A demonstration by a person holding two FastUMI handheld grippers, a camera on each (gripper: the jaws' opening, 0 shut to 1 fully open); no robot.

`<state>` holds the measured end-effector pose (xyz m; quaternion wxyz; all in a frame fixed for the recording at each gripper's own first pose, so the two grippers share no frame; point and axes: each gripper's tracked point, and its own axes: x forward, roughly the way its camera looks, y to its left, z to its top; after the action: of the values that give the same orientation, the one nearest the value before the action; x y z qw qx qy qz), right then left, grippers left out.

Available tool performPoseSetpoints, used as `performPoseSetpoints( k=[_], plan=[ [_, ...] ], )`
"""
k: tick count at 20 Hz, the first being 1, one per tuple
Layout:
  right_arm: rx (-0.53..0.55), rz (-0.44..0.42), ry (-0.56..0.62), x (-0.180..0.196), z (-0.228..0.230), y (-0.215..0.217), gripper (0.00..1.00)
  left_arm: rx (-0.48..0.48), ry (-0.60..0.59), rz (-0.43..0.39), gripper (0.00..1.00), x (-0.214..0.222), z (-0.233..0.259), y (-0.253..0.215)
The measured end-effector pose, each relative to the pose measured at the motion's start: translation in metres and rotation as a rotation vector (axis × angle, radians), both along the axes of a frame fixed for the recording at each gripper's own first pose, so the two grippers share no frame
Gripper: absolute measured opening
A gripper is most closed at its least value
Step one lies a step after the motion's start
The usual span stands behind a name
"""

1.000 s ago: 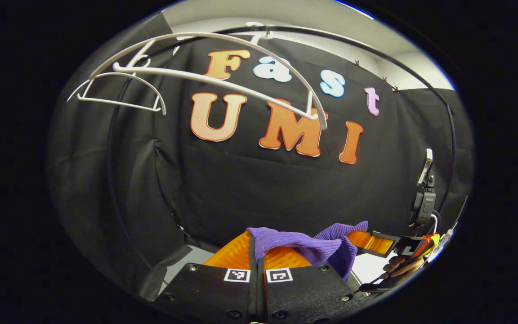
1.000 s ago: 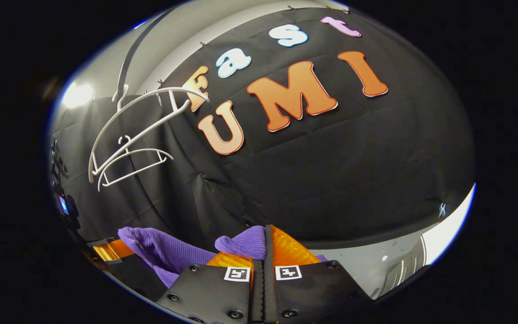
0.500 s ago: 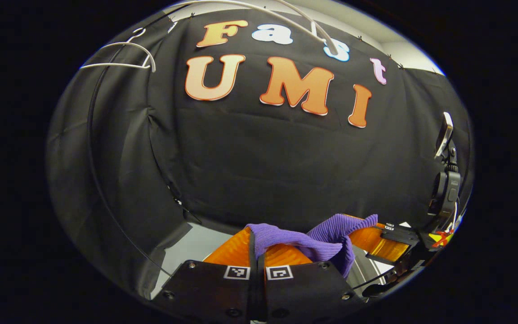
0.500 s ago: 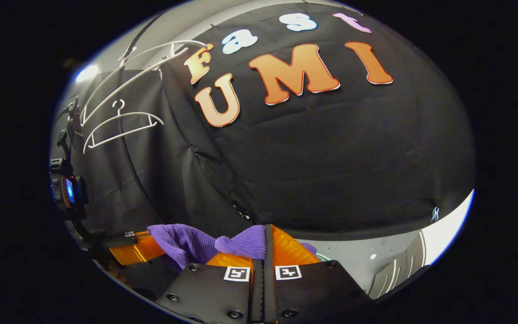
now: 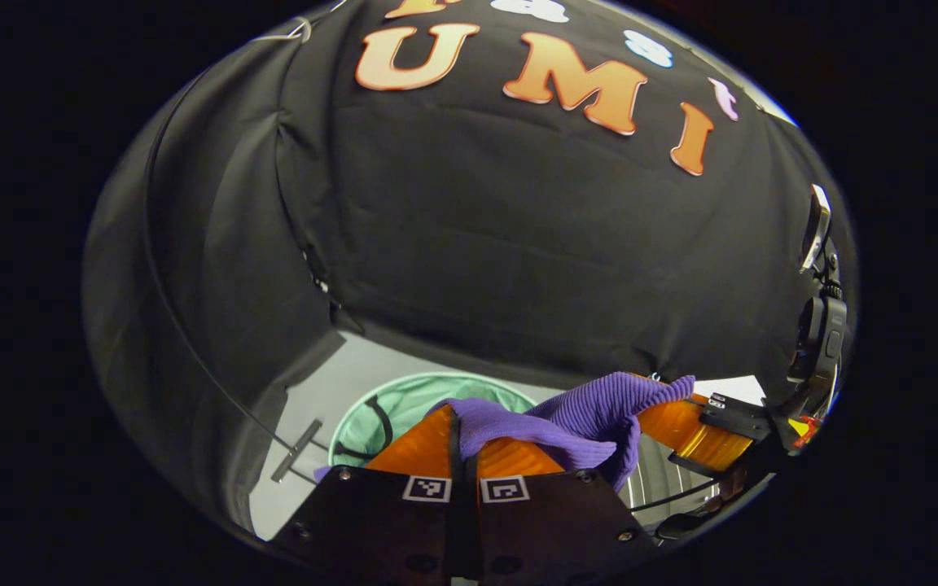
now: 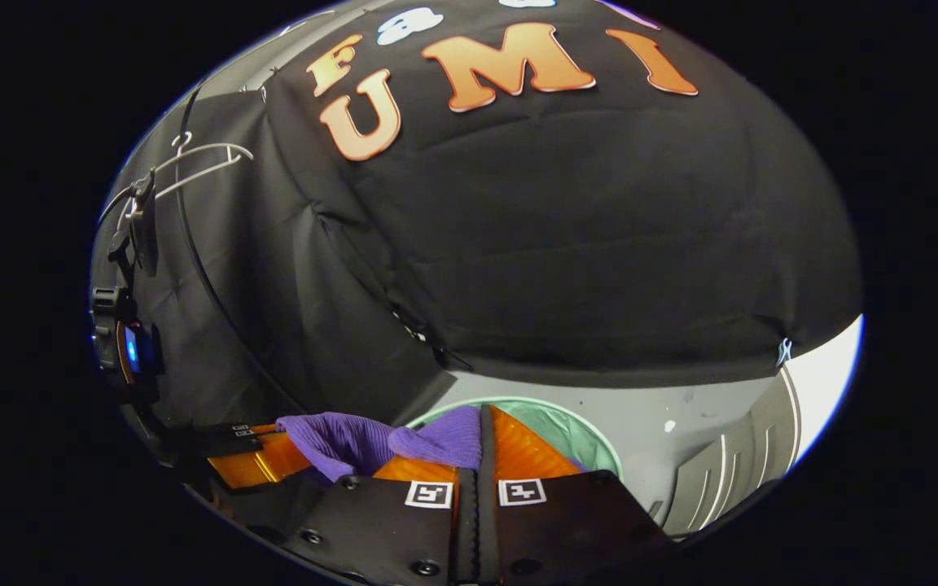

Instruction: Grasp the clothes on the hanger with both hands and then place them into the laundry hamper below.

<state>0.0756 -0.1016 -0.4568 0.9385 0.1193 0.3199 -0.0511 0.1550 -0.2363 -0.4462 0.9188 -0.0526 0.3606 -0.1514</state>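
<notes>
A purple knitted garment [image 5: 575,423] stretches between both grippers. My left gripper [image 5: 461,427] is shut on one edge of it, its orange fingers [image 5: 416,448] pinching the cloth. My right gripper [image 6: 481,427] is shut on the other edge of the purple garment [image 6: 436,438]. In the left gripper view the right gripper [image 5: 693,423] shows at the lower right; in the right gripper view the left gripper [image 6: 253,456] shows at the lower left. The mint-green laundry hamper [image 5: 404,403] sits on the floor below, its round rim [image 6: 591,443] just past the fingers. A bare white hanger [image 6: 200,163] hangs at the upper left.
A black pole [image 5: 168,301] of the booth frame curves down the left side. The grey floor [image 6: 681,415] runs under the black cloth wall, with a white ribbed edge [image 6: 729,480] at the right. A small grey bar [image 5: 294,450] lies on the floor beside the hamper.
Both grippers have come down with the purple garment held between them. The hangers have slid up and out toward the top, and the green hamper has come into sight below.
</notes>
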Motion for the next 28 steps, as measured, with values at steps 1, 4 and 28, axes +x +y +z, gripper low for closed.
performPoseSetpoints(
  k=[1, 4, 28],
  plan=[
    [-0.002, -0.003, 0.023, -0.001, -0.016, -0.002, 0.07, 0.001, 0.026, 0.005, 0.01, -0.002, -0.015, 0.002],
    [-0.007, -0.015, 0.098, -0.008, -0.066, -0.007, 0.07, 0.004, 0.111, 0.020, 0.00, -0.007, -0.055, 0.008],
    [-0.051, -0.109, 0.344, -0.047, -0.171, -0.037, 0.44, 0.157, 0.423, 0.087, 0.58, -0.051, -0.155, 0.041]
  ],
)
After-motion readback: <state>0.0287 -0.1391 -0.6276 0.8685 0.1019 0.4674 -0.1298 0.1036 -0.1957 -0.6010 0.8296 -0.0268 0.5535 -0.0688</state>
